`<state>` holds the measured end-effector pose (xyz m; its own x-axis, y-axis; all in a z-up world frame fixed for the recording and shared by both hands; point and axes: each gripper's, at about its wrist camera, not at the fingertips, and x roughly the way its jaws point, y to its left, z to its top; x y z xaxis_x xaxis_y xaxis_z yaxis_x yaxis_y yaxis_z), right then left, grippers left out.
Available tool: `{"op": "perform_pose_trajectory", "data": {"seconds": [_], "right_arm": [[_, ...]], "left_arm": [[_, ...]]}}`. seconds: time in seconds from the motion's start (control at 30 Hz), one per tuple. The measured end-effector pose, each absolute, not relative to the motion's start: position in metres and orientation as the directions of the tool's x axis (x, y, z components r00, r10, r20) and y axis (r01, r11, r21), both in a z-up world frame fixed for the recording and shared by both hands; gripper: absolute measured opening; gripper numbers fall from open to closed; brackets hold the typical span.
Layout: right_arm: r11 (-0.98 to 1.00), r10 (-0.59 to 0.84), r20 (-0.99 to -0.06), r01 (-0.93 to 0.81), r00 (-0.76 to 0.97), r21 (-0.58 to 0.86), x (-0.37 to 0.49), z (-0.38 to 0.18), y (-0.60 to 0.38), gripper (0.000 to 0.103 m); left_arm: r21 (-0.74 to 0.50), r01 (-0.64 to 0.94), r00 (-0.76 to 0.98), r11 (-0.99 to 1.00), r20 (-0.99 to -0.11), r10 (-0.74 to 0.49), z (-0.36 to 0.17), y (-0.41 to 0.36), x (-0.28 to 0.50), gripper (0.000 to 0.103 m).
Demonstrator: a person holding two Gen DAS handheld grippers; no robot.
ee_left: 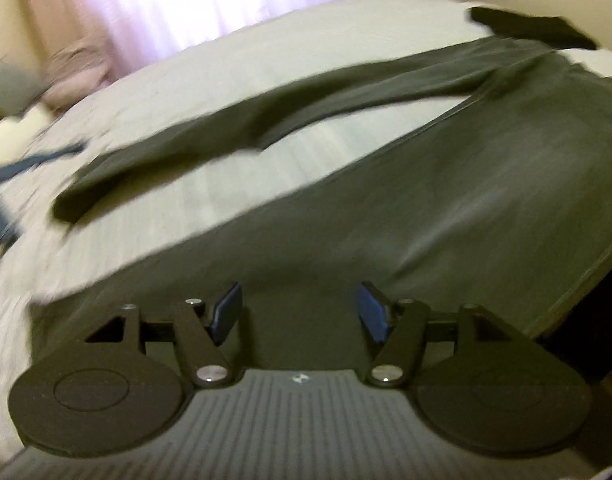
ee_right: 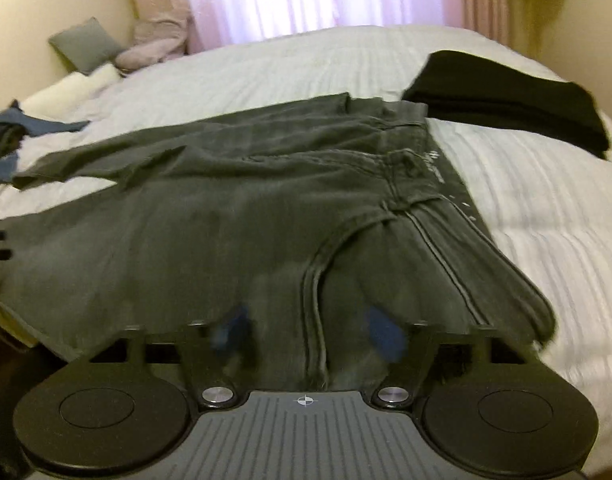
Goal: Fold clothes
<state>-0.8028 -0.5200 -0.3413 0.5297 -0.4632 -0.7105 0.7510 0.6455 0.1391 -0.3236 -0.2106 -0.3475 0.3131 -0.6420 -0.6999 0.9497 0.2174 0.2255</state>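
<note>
Dark grey jeans (ee_right: 233,216) lie spread flat on the white bed cover (ee_right: 546,208), waistband toward the right. In the left wrist view the jeans (ee_left: 446,208) fill the near right, and one leg (ee_left: 177,144) stretches away to the left, apart from the other. My left gripper (ee_left: 299,306) is open just above the near leg, with only flat cloth under its blue pads (ee_left: 225,308). My right gripper (ee_right: 308,330) is open over the jeans' seat seam (ee_right: 316,280). Its blurred blue pads (ee_right: 384,334) stand wide apart and grip nothing.
A folded black garment (ee_right: 506,96) lies on the bed beyond the waistband, also at the far right in the left wrist view (ee_left: 534,28). Blue clothes (ee_right: 9,136) lie heaped at the left edge. A grey cushion (ee_right: 85,44) and a pink pillow (ee_right: 153,46) sit by the curtain.
</note>
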Motion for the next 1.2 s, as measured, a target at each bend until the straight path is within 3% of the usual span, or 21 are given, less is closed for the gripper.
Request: {"op": "perform_pose_trajectory", "data": {"seconds": [0.1, 0.3, 0.57, 0.77, 1.03, 1.13, 1.17, 1.2], "right_arm": [[0.674, -0.465, -0.693, 0.728, 0.551, 0.126, -0.795, -0.332, -0.503, 0.09], [0.751, -0.427, -0.644, 0.645, 0.635, 0.138, -0.756, -0.308, -0.494, 0.09], [0.815, -0.367, -0.628, 0.562, 0.686, 0.138, -0.68, -0.301, -0.521, 0.09], [0.817, -0.356, -0.617, 0.555, 0.702, 0.159, -0.635, -0.322, -0.547, 0.09], [0.836, -0.385, -0.659, 0.546, 0.646, 0.046, -0.592, -0.347, -0.57, 0.09], [0.837, -0.391, -0.656, 0.547, 0.646, 0.04, -0.589, -0.351, -0.575, 0.09], [0.836, -0.392, -0.653, 0.547, 0.648, 0.042, -0.588, -0.352, -0.576, 0.09], [0.834, -0.396, -0.649, 0.55, 0.65, 0.042, -0.589, -0.351, -0.576, 0.09]], "left_arm": [[0.228, 0.938, 0.344, 0.26, -0.699, -0.627, -0.342, -0.193, -0.313, 0.06], [0.338, 0.903, 0.425, 0.265, -0.617, -0.662, -0.303, -0.204, -0.264, 0.06], [0.344, 0.843, 0.537, 0.414, -0.577, -0.615, -0.255, -0.257, -0.114, 0.062], [0.186, 0.835, 0.495, 0.518, -0.665, -0.559, -0.274, -0.307, -0.009, 0.062], [-0.083, 0.877, 0.217, 0.473, -0.811, -0.544, -0.348, -0.349, 0.041, 0.06], [-0.074, 0.911, 0.193, 0.407, -0.794, -0.576, -0.348, -0.346, 0.03, 0.028], [-0.037, 0.929, 0.2, 0.369, -0.788, -0.583, -0.343, -0.347, 0.023, 0.012], [0.046, 0.944, 0.244, 0.328, -0.765, -0.596, -0.334, -0.347, 0.012, 0.013]]}}
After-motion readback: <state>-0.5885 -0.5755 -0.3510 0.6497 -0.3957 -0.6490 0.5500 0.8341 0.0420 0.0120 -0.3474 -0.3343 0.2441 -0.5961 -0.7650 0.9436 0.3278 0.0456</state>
